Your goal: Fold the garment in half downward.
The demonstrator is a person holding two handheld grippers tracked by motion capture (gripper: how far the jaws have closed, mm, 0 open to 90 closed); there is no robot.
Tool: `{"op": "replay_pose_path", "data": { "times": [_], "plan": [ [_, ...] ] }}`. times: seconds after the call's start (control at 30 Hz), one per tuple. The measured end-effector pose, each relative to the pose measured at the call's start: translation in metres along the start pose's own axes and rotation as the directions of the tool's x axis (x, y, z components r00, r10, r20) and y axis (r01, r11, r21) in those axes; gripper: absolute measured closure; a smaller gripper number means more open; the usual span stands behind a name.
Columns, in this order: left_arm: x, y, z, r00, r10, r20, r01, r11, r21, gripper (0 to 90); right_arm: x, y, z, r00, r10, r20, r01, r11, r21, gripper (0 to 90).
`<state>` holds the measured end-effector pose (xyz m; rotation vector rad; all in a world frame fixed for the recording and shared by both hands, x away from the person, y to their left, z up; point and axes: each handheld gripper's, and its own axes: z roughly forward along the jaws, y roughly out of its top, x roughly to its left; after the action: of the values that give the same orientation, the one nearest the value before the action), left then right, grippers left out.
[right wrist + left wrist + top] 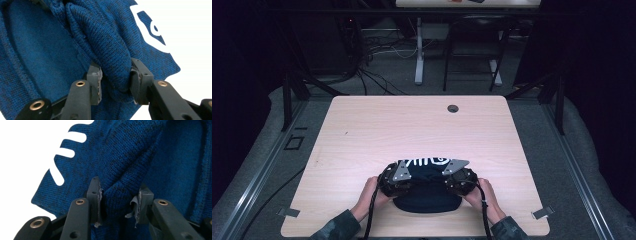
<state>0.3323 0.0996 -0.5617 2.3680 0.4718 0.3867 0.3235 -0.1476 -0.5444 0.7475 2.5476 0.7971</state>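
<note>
A dark blue knitted garment [427,192] with white lettering lies bunched near the table's front edge. My left gripper [398,181] holds its left side and my right gripper [458,179] its right side. In the left gripper view the pads [99,200] pinch a thick fold of the blue knit [117,195], with white stripes of the print at the upper left. A rolled fold of the same knit [112,62] sits clamped in the right gripper view between the pads [96,77], and a white print shows at the upper right. A hand holds each gripper from below.
The light wooden table [412,125] has a round cable hole [453,108] near its far edge. Behind it stand a chair [474,50] and a white desk leg [418,55], with cables on the floor. Metal rails run along both sides.
</note>
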Motion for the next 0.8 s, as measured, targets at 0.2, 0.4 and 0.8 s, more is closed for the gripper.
{"op": "replay_pose_path", "data": {
  "times": [0.2, 0.4, 0.8],
  "plan": [
    [0.000, -0.003, 0.000, 1.0000, -0.007, 0.004, 0.007, 0.9999, -0.008, 64.4, 0.002, -0.002, 0.001, 1.0000, -0.002, 0.004, 0.002, 1.000, -0.005, 63.9],
    [0.003, -0.003, 0.004, 0.9991, -0.005, -0.041, 0.005, 1.0000, -0.008, 64.2, 0.003, 0.002, 0.007, 0.9984, -0.018, 0.054, 0.019, 1.000, -0.010, 64.0],
    [0.004, -0.004, -0.018, 0.9956, -0.081, 0.046, 0.083, 0.9961, -0.032, 38.9, 0.008, 0.004, 0.000, 0.9990, -0.014, 0.042, 0.013, 1.000, 0.023, 50.9]
  ]
}}
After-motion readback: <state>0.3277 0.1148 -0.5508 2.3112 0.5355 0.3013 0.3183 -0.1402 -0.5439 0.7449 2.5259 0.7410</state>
